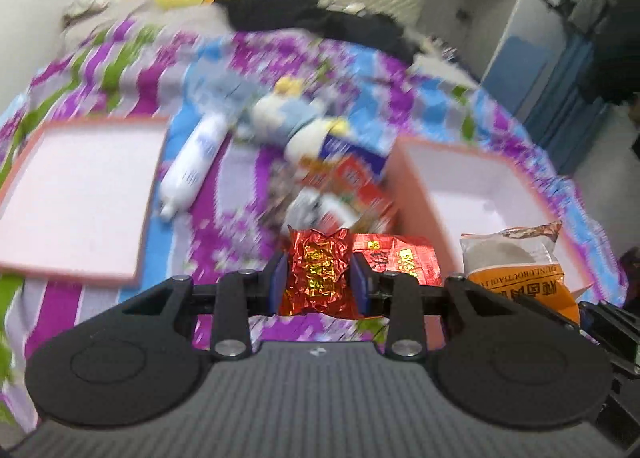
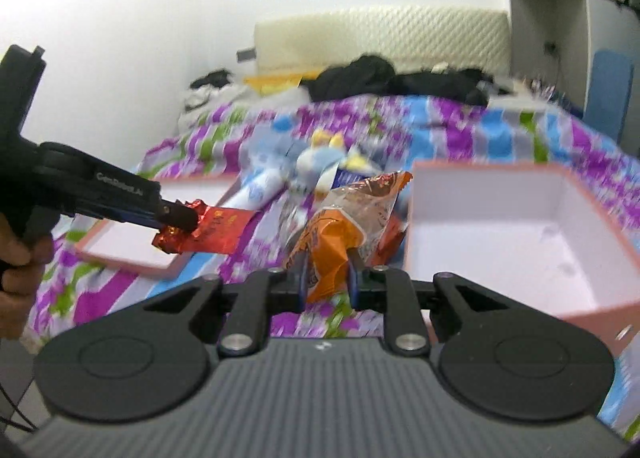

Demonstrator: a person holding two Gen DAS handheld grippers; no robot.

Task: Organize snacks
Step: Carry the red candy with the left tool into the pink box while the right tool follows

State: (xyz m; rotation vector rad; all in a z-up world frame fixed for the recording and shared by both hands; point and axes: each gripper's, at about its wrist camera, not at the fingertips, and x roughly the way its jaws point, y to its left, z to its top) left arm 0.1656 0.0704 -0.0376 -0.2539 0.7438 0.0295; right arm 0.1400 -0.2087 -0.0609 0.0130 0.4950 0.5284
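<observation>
Nearest, the left hand-held gripper (image 1: 319,278) is clamped on a crinkled red foil snack (image 1: 316,272), lifted above the bed (image 1: 224,226). Beside it, the right hand-held gripper (image 2: 328,278) pinches an orange wrapped pastry (image 2: 344,226) by its lower edge, so the packet stands up. Both appear carried toward the deep pink box (image 2: 520,226) just ahead, probably for sorting. Beyond, more snacks (image 1: 344,186), a plush toy (image 1: 288,114) and a shallow pink lid (image 1: 80,194) lie on the floral bedspread.
</observation>
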